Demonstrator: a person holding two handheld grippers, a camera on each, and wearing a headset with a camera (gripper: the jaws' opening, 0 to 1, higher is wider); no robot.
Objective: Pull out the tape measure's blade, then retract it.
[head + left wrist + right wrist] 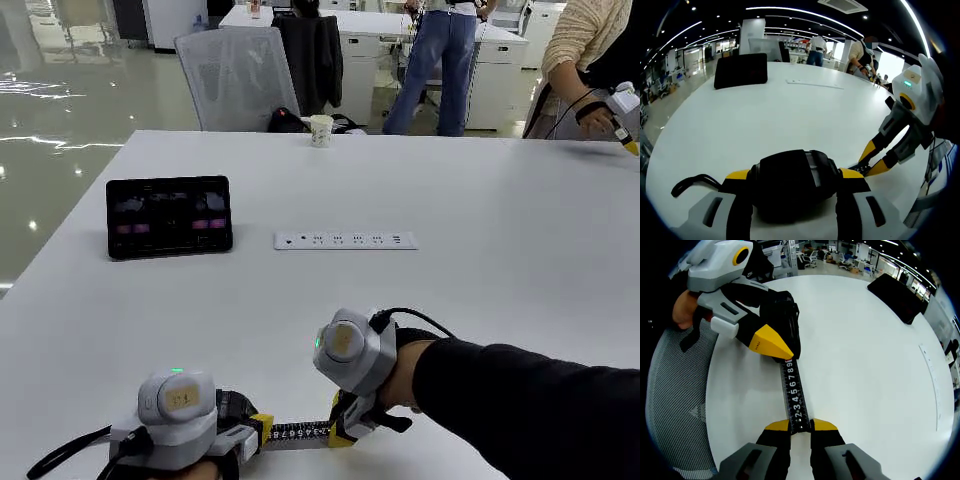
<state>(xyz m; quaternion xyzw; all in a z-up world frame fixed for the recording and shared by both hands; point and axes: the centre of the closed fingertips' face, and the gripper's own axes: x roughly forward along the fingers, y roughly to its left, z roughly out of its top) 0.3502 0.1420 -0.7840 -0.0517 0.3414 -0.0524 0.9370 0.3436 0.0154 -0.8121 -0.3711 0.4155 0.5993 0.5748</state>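
Note:
My left gripper (795, 175) is shut on the black tape measure case (790, 185), which sits between its yellow-tipped jaws near the table's front edge. In the head view that gripper (250, 432) is at the bottom left with the case (235, 408) in it. A short length of black blade (792, 390) with white numbers runs out of the case (785, 315) along the white table (480, 260). My right gripper (800, 426) is shut on the blade's end. In the head view it (338, 432) stands just right of the blade (295, 432).
A dark tablet (169, 215) stands at the left of the table, a white power strip (345, 240) lies in the middle, and a paper cup (320, 130) sits at the far edge. A chair (240, 75) is behind it. A person (590, 70) works at the far right.

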